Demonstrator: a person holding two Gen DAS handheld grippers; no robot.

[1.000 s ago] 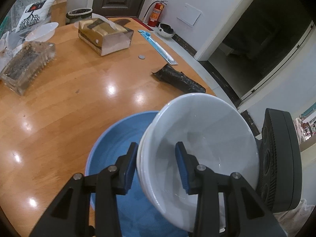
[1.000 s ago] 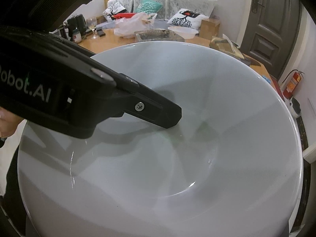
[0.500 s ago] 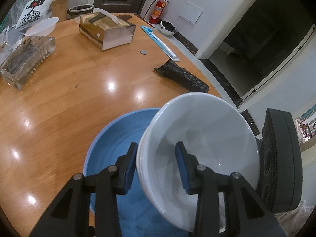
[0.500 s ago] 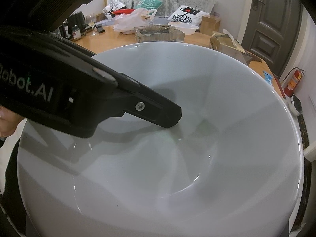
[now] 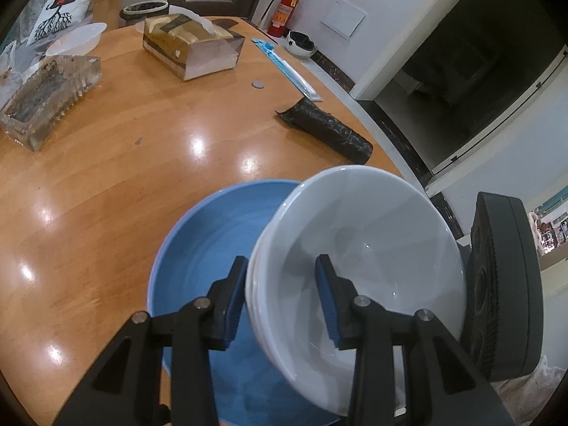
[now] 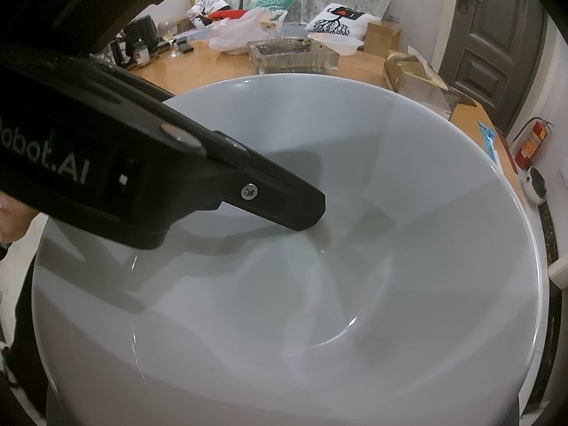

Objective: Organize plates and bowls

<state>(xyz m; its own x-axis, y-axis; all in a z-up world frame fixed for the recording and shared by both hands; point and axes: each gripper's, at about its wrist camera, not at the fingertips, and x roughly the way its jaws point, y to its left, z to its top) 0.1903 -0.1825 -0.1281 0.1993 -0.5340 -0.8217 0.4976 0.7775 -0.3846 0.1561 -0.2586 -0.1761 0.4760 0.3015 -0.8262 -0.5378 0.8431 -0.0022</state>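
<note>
**White bowl held over the blue plate, release pending**

Nearest the camera, the left tool (image 5: 280, 298) is closed partway across the near wall of the white bowl (image 5: 372, 248): one blue pad presses the outside of the rim and the other sits inside, so the bowl is pinched and carried. It hangs tilted, its mouth turned toward the camera, over the right part of the blue plate (image 5: 213, 234), which lies on the worktop (image 5: 106, 163). There looks to be a second rim line just under the first, so this may be two nested bowls, though the view is too distorted to be sure.

The right tool (image 5: 504, 284) shows only as a dark housing just beside the far side of the bowl. From its own camera the bowl fills the frame and hides the fingers, so I cannot tell how its jaws stand or whether it has any hold.

The step in hand seems to be stacking the bowl on the plate. The next move calls for levelling the bowl, lowering it until its foot rests near the plate's centre, and only then parting the pads and lifting the inner finger clear of the rim.

Further off lie a black roll (image 5: 326, 131), a coin (image 5: 258, 84), a tissue box (image 5: 191, 49), a glass tray (image 5: 46, 99) and another white dish (image 5: 76, 37).
</note>
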